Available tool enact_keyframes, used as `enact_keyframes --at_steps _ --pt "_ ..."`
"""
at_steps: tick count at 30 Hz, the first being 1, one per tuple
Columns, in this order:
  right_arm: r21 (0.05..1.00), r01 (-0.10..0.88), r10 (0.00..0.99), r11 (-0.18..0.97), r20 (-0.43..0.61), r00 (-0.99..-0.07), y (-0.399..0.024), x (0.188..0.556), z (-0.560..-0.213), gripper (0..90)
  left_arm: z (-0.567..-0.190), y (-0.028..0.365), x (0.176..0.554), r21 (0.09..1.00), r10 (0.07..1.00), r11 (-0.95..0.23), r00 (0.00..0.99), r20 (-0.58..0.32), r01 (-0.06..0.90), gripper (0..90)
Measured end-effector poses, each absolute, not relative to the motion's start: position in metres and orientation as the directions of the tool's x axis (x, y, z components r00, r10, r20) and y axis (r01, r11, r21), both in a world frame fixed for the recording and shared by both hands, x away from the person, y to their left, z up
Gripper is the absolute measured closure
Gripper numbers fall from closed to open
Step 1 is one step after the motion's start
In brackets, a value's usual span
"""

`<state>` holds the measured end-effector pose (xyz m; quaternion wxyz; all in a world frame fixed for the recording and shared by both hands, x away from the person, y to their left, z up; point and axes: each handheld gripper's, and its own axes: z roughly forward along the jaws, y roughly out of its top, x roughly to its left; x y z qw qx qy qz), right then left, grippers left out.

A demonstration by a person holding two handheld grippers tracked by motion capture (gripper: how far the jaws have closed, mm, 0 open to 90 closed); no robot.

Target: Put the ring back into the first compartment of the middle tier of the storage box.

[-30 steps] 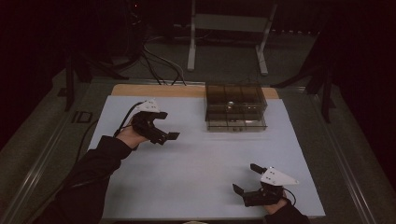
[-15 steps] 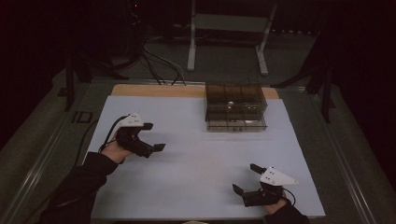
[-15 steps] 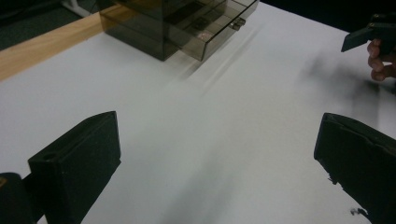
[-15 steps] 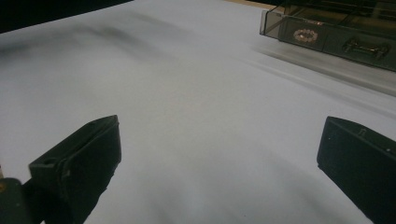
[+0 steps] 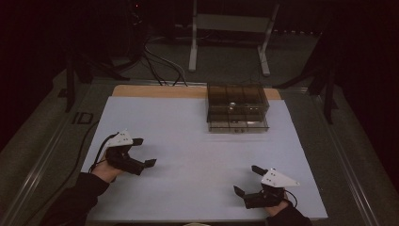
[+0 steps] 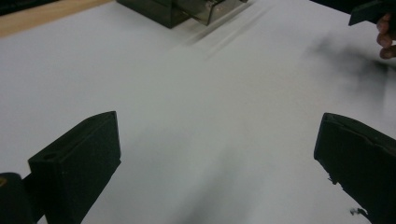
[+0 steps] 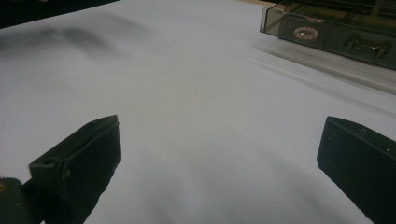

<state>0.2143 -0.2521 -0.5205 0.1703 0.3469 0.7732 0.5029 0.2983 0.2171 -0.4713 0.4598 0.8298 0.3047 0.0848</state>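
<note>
A smoky see-through drawer box [image 5: 237,108] stands at the back of the white table sheet [image 5: 197,155], right of centre. It also appears in the right gripper view as the drawer box [image 7: 343,28], its drawer fronts carrying metal handles, and in the left gripper view as the drawer box [image 6: 187,9]. My left gripper [image 5: 144,151] hovers low over the sheet's left side, open and empty; in the left gripper view the left gripper [image 6: 219,163] has jaws wide apart. My right gripper [image 5: 248,179] rests near the front right, open, holding nothing; in its own view the right gripper [image 7: 219,163] spans bare sheet.
A wooden strip [image 5: 155,91] of tabletop runs behind the sheet. Metal rails [image 5: 42,155] border the table on the left. Cables [image 5: 160,56] and a white stand [image 5: 230,28] lie on the floor beyond. A hand [image 6: 385,35] shows at the top right of the left gripper view.
My left gripper has drawn back from near the table's middle toward the front left, staying open. The right gripper has not moved.
</note>
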Motion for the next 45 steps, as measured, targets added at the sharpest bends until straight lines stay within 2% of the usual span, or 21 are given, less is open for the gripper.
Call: enact_keyframes --at_steps 12,18,22,27,33,45 --pt "0.894 0.366 0.708 0.259 0.082 -0.701 -0.251 0.214 -0.521 0.0 -0.494 0.226 0.268 0.832 0.643 -0.356 0.758 -0.112 0.425 2.1" --pt "0.894 0.367 0.708 0.258 0.083 -0.701 -0.252 0.214 -0.521 0.0 -0.505 0.228 0.256 0.821 0.642 -0.363 0.757 -0.122 0.44 2.1" --pt "0.894 0.365 0.707 0.261 0.081 -0.703 -0.252 0.214 -0.521 0.0 -0.512 0.233 0.242 0.818 0.678 -0.369 0.73 -0.088 0.441 2.1" --pt "0.893 0.363 0.703 0.265 0.079 -0.707 -0.251 0.214 -0.521 0.0 -0.516 0.244 0.23 0.823 0.701 -0.35 0.708 -0.087 0.447 2.1" --pt "0.891 0.366 0.7 0.268 0.081 -0.709 -0.25 0.215 -0.522 0.0 -0.521 0.252 0.229 0.822 0.739 -0.344 0.671 -0.06 0.453 2.1" --pt "0.888 0.364 0.7 0.279 0.072 -0.711 -0.25 0.215 -0.522 0.0 -0.522 0.249 0.23 0.827 0.728 -0.349 0.683 -0.057 0.441 2.1"
